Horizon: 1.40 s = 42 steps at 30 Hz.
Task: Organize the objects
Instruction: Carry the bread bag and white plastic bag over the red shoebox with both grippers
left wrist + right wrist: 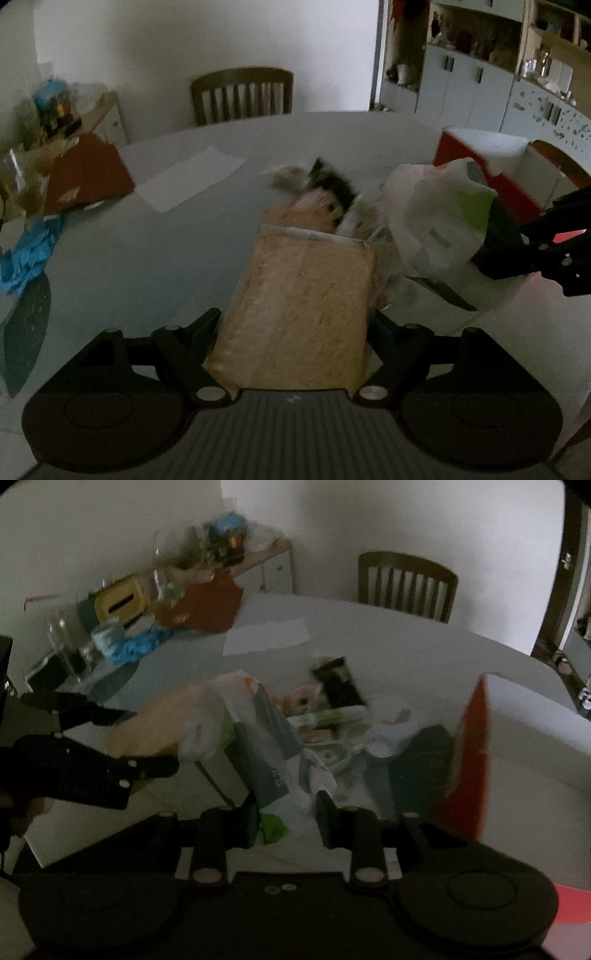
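Bread [299, 314] clamped in left gripper [295, 325] over table [147, 240]; bag [266, 746] pinched by right gripper [286, 818], beside red box [476, 746].

The left gripper's fingertips [373, 321] are hidden behind the bagged sliced bread [299, 314], so their contact with it cannot be seen. Beyond the bread, a dark packet [332, 181] is smeared by motion blur and its print is unreadable. The right gripper [517, 251] is cut off by the frame's right edge. Lettering on the white plastic bag [258, 738] stays illegible, and the shelf clutter [225, 542] is too blurred to identify.
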### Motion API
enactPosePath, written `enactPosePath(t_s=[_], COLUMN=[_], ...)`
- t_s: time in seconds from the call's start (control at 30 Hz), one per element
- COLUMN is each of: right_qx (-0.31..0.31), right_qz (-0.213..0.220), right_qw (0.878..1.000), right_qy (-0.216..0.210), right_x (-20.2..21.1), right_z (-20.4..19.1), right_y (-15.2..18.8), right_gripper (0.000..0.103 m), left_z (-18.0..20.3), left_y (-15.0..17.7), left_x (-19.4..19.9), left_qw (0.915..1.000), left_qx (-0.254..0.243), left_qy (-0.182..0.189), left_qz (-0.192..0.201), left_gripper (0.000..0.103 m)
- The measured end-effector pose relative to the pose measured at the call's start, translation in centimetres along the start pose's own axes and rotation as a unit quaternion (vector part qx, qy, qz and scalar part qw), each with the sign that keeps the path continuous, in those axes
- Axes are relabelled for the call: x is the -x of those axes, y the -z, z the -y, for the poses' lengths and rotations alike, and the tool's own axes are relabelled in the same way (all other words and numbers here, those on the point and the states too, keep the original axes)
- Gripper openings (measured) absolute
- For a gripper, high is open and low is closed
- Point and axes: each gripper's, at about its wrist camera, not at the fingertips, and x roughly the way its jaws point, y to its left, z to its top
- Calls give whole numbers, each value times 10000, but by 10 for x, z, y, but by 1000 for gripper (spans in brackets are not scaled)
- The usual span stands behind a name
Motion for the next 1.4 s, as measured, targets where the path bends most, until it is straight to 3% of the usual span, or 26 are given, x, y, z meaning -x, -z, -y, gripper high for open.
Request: enactPosePath(t_s=[0.47,0.53,0.77,0.93,1.03,1.17,1.23,1.4], right_qx=[-453,-577,-830,-945,-951,-938,-924,-898], right_qz=[400,474,585,657,663,643,624,546], right_qw=[9975,9963,9929,9904,9900,9900,9901,9901], right_qy=[365,414,623,769,797,833,851,928], right_x=[58,66,84,88,88,88,87,84], right_z=[94,109,156,179,186,195,198,203], right_y=[11,15,21,23,22,25,24,24], right_gripper=[30,30,30,30,30,30,30,30], left_z=[107,124,133,134,137,134,129,127], left_y=[-64,-71,-70,-53,-41,-27,-23,-14], left_x=[10,1,-6,-19,-37,-59,-70,-91], left_qw=[9969,9960,9955,9936,9907,9905,9903,9868], left_qx=[-377,-504,-713,-912,-1009,-935,-809,-866], left_qy=[461,547,485,669,850,783,817,851], left_qz=[522,502,400,17,-342,-627,-781,-1067], left_gripper=[79,69,67,84,84,87,103,103])
